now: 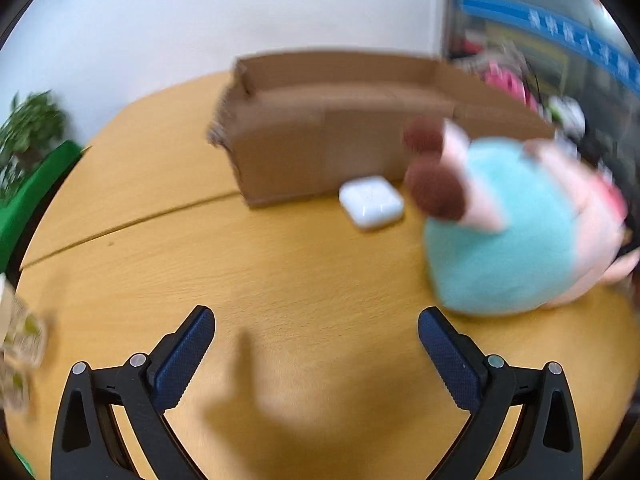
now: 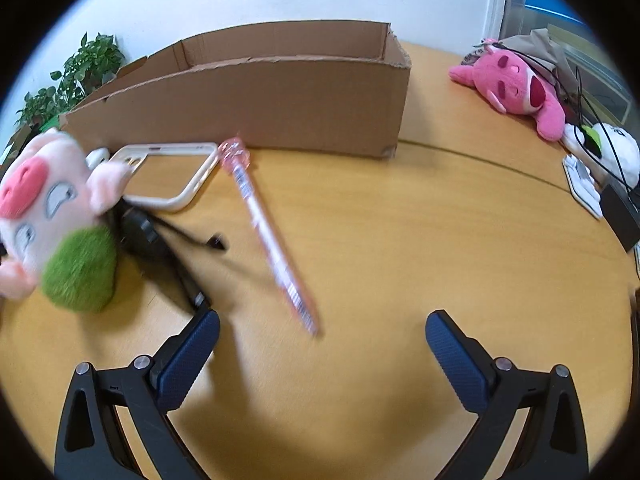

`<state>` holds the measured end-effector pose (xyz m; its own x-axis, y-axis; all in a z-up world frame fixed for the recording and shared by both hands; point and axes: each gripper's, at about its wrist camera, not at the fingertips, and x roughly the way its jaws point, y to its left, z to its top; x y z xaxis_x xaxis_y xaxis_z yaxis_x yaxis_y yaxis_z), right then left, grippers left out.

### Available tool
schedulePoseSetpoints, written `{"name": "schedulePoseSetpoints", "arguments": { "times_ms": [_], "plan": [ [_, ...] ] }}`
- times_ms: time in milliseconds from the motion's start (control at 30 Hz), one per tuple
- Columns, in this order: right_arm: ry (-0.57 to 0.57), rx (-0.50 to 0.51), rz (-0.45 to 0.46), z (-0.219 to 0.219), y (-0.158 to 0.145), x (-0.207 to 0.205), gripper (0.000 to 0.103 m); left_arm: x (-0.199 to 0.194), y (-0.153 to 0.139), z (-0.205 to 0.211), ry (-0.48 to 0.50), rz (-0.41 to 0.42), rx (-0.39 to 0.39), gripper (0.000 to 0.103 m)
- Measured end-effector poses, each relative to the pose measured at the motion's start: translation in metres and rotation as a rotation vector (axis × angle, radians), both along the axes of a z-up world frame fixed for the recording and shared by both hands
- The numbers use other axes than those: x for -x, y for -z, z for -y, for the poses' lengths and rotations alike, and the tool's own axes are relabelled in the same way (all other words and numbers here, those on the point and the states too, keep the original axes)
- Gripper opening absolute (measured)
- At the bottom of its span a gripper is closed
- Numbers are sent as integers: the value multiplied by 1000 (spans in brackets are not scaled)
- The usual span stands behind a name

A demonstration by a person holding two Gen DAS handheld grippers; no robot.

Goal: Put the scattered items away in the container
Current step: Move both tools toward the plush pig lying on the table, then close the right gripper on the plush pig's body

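Note:
A low cardboard box (image 1: 320,152) stands on the wooden table; it also shows in the right wrist view (image 2: 256,100). In the left wrist view a white earbud case (image 1: 371,201) lies in front of the box, and a pig plush in turquoise (image 1: 508,224) lies to its right. My left gripper (image 1: 316,332) is open and empty, short of them. In the right wrist view a pink pen (image 2: 268,232), a cream phone case (image 2: 172,176), a black cable (image 2: 160,244) and the pig plush (image 2: 56,216) lie before the box. My right gripper (image 2: 322,332) is open, the pen's near tip between its fingers.
A pink plush (image 2: 516,88), a white plush (image 2: 612,152) and black wires lie at the table's far right. A potted plant (image 2: 76,76) stands behind the box's left end. A green object (image 1: 32,196) and a printed packet (image 1: 20,344) sit at the left.

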<state>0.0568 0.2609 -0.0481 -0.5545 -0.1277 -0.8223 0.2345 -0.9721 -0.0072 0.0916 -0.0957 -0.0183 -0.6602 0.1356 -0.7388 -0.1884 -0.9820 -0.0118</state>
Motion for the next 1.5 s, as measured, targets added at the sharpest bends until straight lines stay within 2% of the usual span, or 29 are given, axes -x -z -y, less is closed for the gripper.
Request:
{"name": "schedulePoseSetpoints", "arguments": {
  "times_ms": [133,200,400,633,833,1500],
  "plan": [
    [-12,4,-52,13,-21,-17,103,-18,-40,4,-48,-86,-158,103],
    [-23,-2,-96,24,-37,-25,103,-21,-53,0,-46,-103,-231,103],
    [-96,15,-165,62,-68,-36,103,-7,-62,-23,3,-101,-311,103],
    [-141,68,-144,93,-72,-36,103,-1,-59,-45,28,-74,-345,103],
    [-176,77,-122,114,-70,-39,103,3,-53,-46,17,-59,-345,103],
    [-227,97,-63,131,-53,-35,103,23,-33,-55,32,20,-372,103]
  ]
}}
